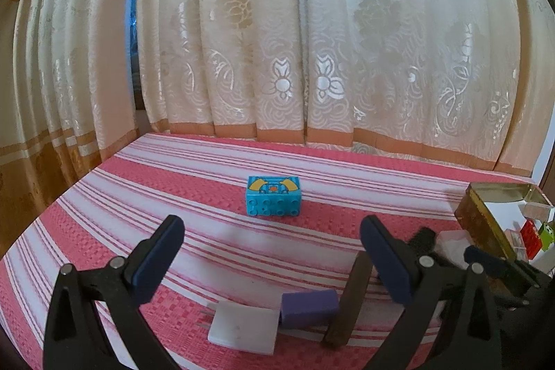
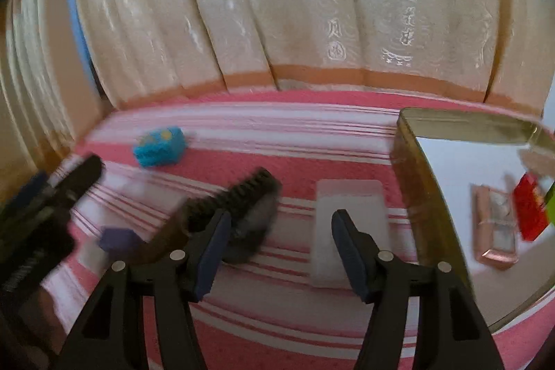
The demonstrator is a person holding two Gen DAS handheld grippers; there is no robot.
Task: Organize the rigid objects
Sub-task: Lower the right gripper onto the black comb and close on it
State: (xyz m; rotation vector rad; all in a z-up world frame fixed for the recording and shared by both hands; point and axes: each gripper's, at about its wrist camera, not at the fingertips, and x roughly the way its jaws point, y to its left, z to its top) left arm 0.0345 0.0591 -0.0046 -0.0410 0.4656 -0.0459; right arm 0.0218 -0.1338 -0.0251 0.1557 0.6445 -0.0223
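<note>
A blue toy brick [image 1: 273,196] lies on the pink striped cloth [image 1: 173,189], ahead of my open, empty left gripper [image 1: 272,252]. Below it lie a white charger plug [image 1: 242,330], a purple block [image 1: 309,304] and a brown bar [image 1: 350,297]. In the blurred right wrist view my right gripper [image 2: 281,248] is open and empty, above a black comb [image 2: 239,200] and a white box [image 2: 347,231]. The blue brick [image 2: 159,146] lies far left. A gold tin [image 2: 409,162] at the right holds a pink case [image 2: 494,231] and a red brick [image 2: 529,212].
Cream patterned curtains [image 1: 312,40] hang behind the far edge of the cloth. The gold tin [image 1: 485,217] stands at the right in the left wrist view, with my right gripper [image 1: 499,262] in front of it. My left gripper [image 2: 52,196] shows at the left of the right wrist view.
</note>
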